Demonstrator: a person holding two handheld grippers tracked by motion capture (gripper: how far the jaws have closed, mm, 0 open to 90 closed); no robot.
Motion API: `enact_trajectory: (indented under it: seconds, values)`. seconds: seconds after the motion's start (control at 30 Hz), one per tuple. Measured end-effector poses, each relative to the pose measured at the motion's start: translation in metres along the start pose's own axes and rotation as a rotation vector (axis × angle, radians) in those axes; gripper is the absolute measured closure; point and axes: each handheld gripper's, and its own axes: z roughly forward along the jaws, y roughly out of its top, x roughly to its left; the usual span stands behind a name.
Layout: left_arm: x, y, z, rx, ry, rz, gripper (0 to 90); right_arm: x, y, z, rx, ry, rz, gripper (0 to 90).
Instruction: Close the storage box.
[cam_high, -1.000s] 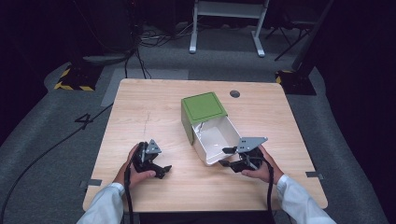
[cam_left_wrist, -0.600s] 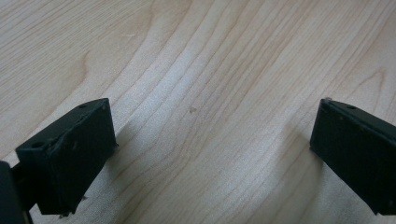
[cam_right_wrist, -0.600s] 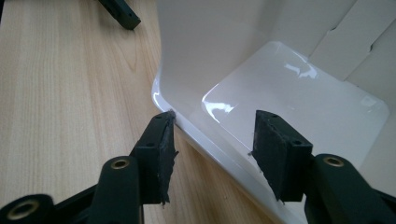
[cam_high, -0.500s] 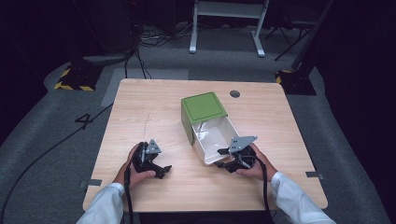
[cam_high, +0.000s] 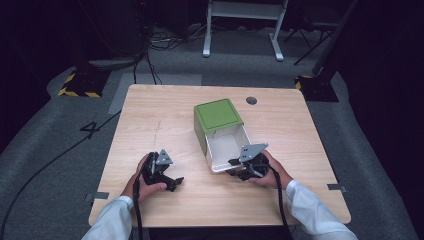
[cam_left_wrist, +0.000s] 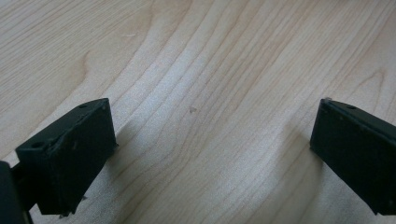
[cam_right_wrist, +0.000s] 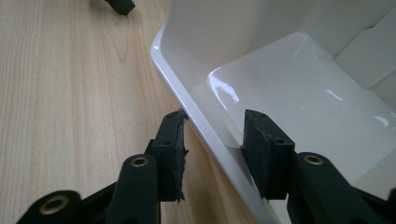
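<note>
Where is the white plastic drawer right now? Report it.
In the high view the white plastic drawer sits right of the table's middle, pulled out of the green box toward the person, its front rim between the right gripper's jaws.

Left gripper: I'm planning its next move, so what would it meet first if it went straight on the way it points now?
Probably the bare wooden table: the left gripper points down at the top with its jaws wide open and nothing between them.
</note>
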Motion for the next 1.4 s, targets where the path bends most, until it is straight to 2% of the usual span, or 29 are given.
enact_trajectory:
  seconds: [0.2, 0.3, 0.43, 0.7, 1.0, 1.17, 1.4]
  values:
    - [0.0, 0.0, 0.0, 0.0, 0.0, 0.0, 0.4, -0.006, 0.0, 0.002, 0.002, -0.011, 0.0, 57.9]
    - [0.0, 0.0, 0.0, 0.0, 0.0, 0.0, 0.4, -0.011, -0.001, 0.002, 0.002, -0.032, 0.019, 56.5]
    - [0.0, 0.0, 0.0, 0.0, 0.0, 0.0, 0.4, -0.014, 0.001, 0.004, 0.012, -0.057, 0.019, 56.1]
    - [0.0, 0.0, 0.0, 0.0, 0.0, 0.0, 0.4, -0.024, 0.007, 0.007, 0.011, -0.071, 0.036, 55.6]
    - [0.0, 0.0, 0.0, 0.0, 0.0, 0.0, 0.4, -0.038, 0.014, 0.014, -0.023, -0.091, 0.069, 55.3]
    - [0.0, 0.0, 0.0, 0.0, 0.0, 0.0, 0.4, -0.042, 0.015, 0.017, -0.024, -0.116, 0.077, 53.4]
    - [0.0, 0.0, 0.0, 0.0, 0.0, 0.0, 0.4, -0.045, 0.018, 0.022, -0.015, -0.174, 0.099, 49.5]
